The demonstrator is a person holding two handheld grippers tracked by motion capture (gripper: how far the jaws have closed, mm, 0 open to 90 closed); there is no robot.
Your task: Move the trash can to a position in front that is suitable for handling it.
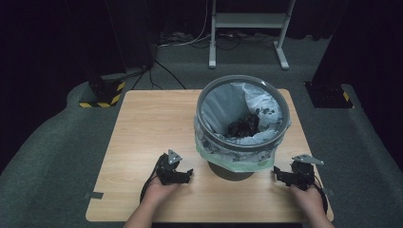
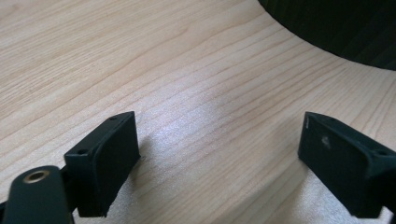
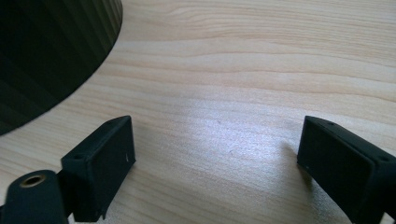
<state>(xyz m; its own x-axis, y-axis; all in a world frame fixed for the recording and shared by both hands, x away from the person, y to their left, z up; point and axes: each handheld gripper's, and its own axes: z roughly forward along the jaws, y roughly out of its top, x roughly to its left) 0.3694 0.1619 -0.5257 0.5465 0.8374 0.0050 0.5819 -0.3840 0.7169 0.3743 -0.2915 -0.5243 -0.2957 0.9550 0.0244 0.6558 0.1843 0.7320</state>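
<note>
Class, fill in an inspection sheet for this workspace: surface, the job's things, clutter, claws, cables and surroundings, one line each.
Surface: wooden table, bare light woodgrain.
Job's things: grey bin upright at the middle, plastic liner folded over its rim, dark rubbish inside.
Clutter: nothing seen.
Claws: left claw and right claw rest low on the table either side of the bin, both open, holding nothing.
Cables: a black cable loops by the left hand; more lie on the floor behind.
Surroundings: grey carpet, white stand, dark room.
</note>
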